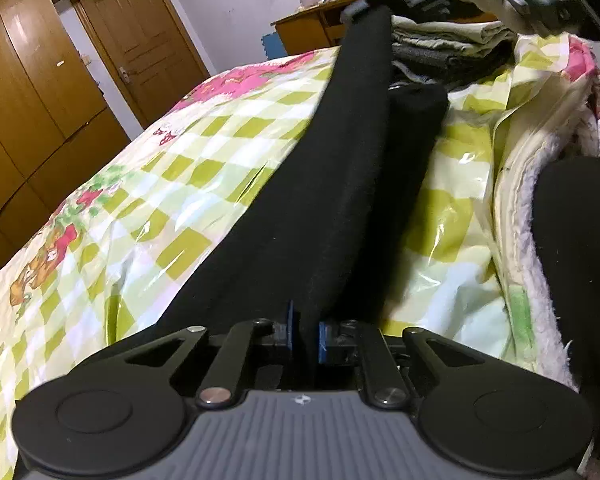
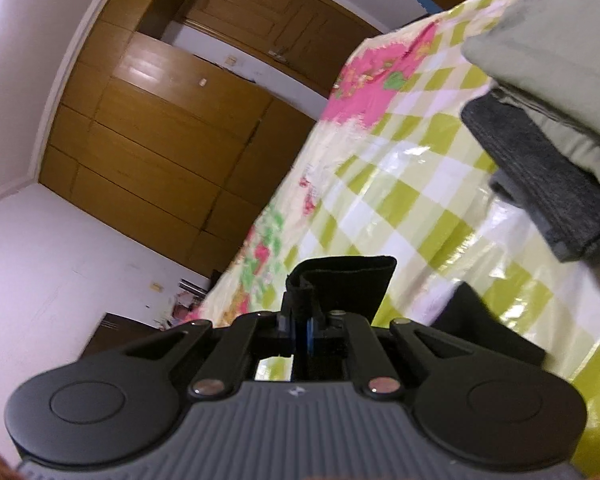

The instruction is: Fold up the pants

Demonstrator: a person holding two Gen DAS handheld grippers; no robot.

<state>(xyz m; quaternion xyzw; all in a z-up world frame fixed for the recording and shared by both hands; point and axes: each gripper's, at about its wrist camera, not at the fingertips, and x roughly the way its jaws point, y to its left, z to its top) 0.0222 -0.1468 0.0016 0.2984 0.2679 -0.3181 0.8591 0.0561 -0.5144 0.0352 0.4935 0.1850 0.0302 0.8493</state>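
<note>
Left wrist view, left to right: brown wardrobe (image 1: 28,92) and wooden door (image 1: 140,40) along the far wall; then a bed under a glossy sheet (image 1: 172,200) checked in green and white with pink flowers. Black pants (image 1: 320,200) stretched long across that sheet, running from the near edge up toward the top of the picture, one leg lifted at its far end where the other tool pinches it. Left gripper (image 1: 306,330) low in the middle, blue pads drawn narrow and pinching the near end of the pants. Beyond the pants to the right, a stack of folded clothes (image 1: 440,40) before a wooden desk (image 1: 312,28), then a rumpled fleecy blanket (image 1: 540,184) at the right edge.

Right wrist view, strongly tilted, left to right: white wall (image 2: 40,260), same wardrobe (image 2: 160,140), then the checked sheet (image 2: 400,200). Right gripper (image 2: 302,332) closed tight on a folded cuff of the black pants (image 2: 348,280), raised clear of the bed, with more black cloth hanging just to the right below it. Farther right, folded clothes (image 2: 540,180), dark grey beneath pale green, lying on the sheet.
</note>
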